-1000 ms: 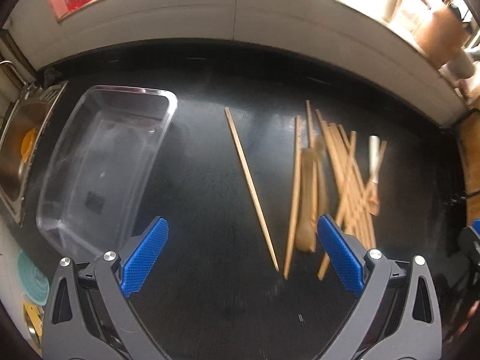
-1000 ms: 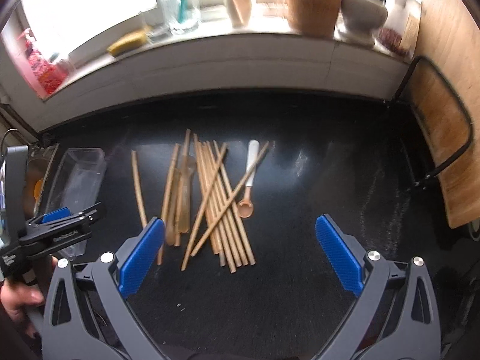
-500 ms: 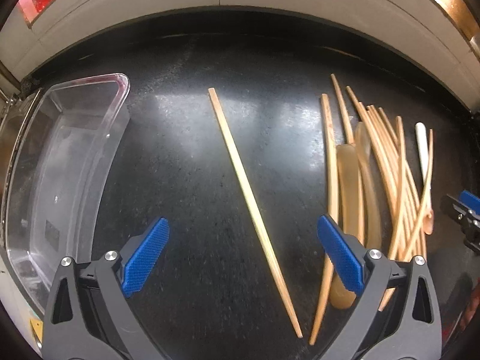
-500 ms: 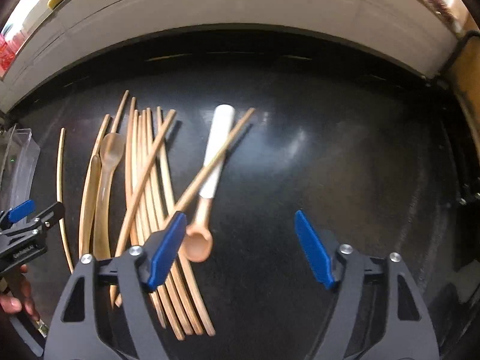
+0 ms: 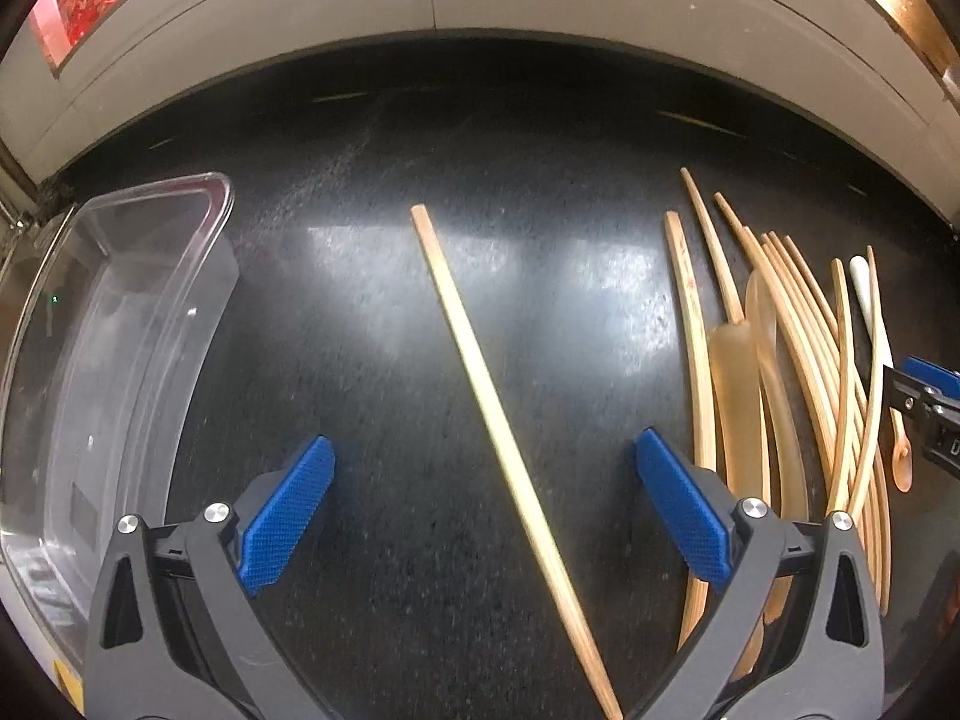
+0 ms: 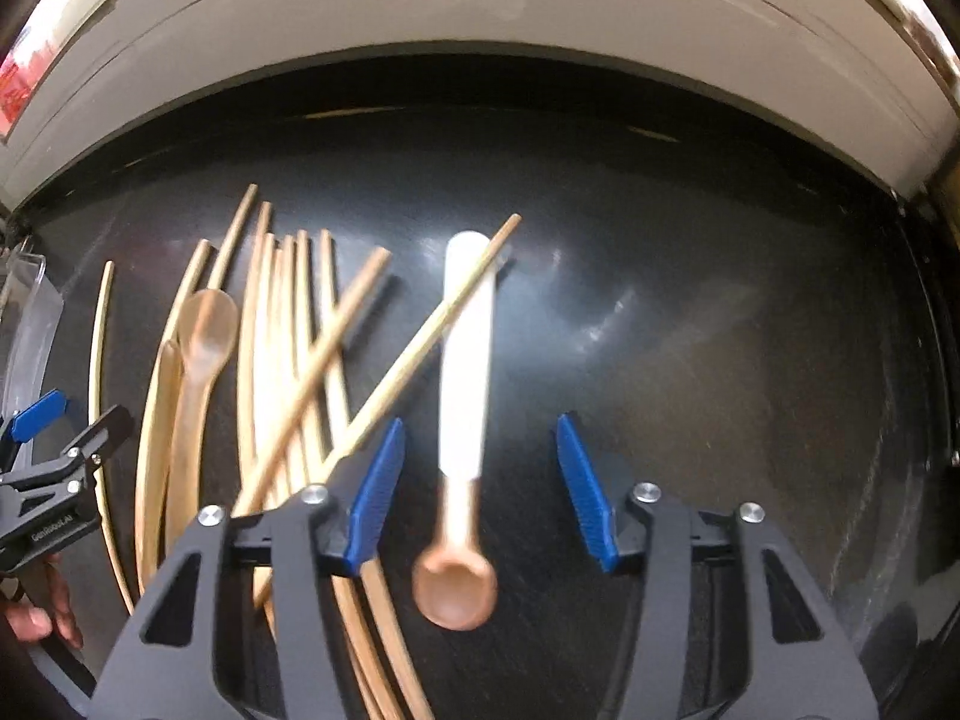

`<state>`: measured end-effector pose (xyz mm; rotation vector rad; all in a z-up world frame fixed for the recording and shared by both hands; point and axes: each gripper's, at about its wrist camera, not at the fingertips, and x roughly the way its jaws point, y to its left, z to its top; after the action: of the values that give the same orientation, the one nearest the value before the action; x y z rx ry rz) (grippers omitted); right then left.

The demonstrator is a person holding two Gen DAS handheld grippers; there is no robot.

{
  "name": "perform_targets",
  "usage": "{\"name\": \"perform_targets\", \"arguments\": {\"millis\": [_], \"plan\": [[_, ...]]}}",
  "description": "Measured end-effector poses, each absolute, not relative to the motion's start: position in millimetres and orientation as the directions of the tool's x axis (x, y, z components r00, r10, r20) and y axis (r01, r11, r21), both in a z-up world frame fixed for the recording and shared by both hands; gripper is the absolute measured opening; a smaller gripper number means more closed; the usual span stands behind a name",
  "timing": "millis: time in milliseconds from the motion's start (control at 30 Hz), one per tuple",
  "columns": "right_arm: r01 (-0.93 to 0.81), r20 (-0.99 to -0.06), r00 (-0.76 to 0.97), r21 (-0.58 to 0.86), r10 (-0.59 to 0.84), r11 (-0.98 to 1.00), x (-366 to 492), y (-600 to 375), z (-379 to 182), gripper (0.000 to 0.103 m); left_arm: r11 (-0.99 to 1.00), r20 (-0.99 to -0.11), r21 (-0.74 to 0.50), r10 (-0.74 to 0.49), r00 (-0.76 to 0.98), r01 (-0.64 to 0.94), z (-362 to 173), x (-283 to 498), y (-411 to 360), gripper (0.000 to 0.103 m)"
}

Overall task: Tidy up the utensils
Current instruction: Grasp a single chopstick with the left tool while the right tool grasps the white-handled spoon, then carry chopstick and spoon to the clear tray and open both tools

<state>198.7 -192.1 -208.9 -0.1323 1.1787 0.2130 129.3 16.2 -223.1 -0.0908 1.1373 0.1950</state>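
A clear rectangular plastic container [image 5: 114, 348] sits at the left edge of the black countertop [image 5: 540, 120], with nothing visible inside. The left gripper [image 5: 483, 516] hangs with jaws wide, a single loose wooden chopstick [image 5: 498, 438] lying between them untouched. Toward the right, a pile of wooden chopsticks [image 6: 288, 360] holds a translucent amber spoon [image 6: 201, 348]. The right gripper [image 6: 480, 486] is closing around the white-handled copper spoon [image 6: 462, 420], pads not yet touching it.

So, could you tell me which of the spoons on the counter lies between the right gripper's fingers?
The white-handled spoon with the copper bowl; the right gripper is closing around it, pads not yet touching. The translucent amber spoon lies away among the chopsticks.
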Motion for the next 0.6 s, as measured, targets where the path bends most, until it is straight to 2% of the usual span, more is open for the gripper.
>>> {"name": "perform_targets", "arguments": {"millis": [33,133,167,200,233,267,367,500,600], "plan": [[-0.238,-0.929,0.358,0.008,0.095,0.971,200.4,-189.0,-208.9,0.015,0.980,-0.910,0.027,0.106,0.401,-0.199,-223.0,130.9,16.2,0.098],[-0.239,-0.937,0.328,0.038,0.118,0.970,203.7,-188.3,-210.9,0.015,0.978,-0.917,0.023,0.103,0.386,-0.206,-222.4,136.5,15.8,0.096],[-0.232,-0.938,0.323,0.049,0.125,0.971,204.2,-190.6,-211.2,0.014,0.979,-0.912,0.023,0.104,0.396,-0.202,-220.8,137.0,14.7,0.088],[-0.222,-0.939,0.318,0.062,0.132,0.973,202.1,-193.5,-211.4,0.014,0.980,-0.902,0.027,0.108,0.418,-0.195,-217.7,136.7,13.5,0.063],[-0.209,-0.939,0.317,0.066,0.132,0.976,200.2,-196.6,-211.7,0.014,0.983,-0.889,0.037,0.114,0.443,-0.178,-213.3,136.0,10.3,0.042],[-0.198,-0.938,0.322,0.064,0.127,0.978,201.6,-198.9,-211.9,0.014,0.985,-0.888,0.050,0.121,0.444,-0.168,-211.6,135.9,8.1,0.013],[-0.188,-0.933,0.341,0.056,0.119,0.981,195.7,-203.4,-207.2,0.014,0.986,-0.896,0.032,0.101,0.433,-0.165,-211.2,138.5,8.4,0.006],[-0.169,-0.919,0.376,0.056,0.117,0.984,185.5,-207.1,-192.1,0.014,0.983,-0.910,-0.011,0.066,0.409,-0.182,-205.6,138.4,15.9,0.006],[-0.155,-0.905,0.413,0.036,0.098,0.987,172.2,-214.8,-180.6,0.014,0.988,-0.899,0.004,0.070,0.432,-0.153,-190.9,133.4,11.5,0.006]]}}
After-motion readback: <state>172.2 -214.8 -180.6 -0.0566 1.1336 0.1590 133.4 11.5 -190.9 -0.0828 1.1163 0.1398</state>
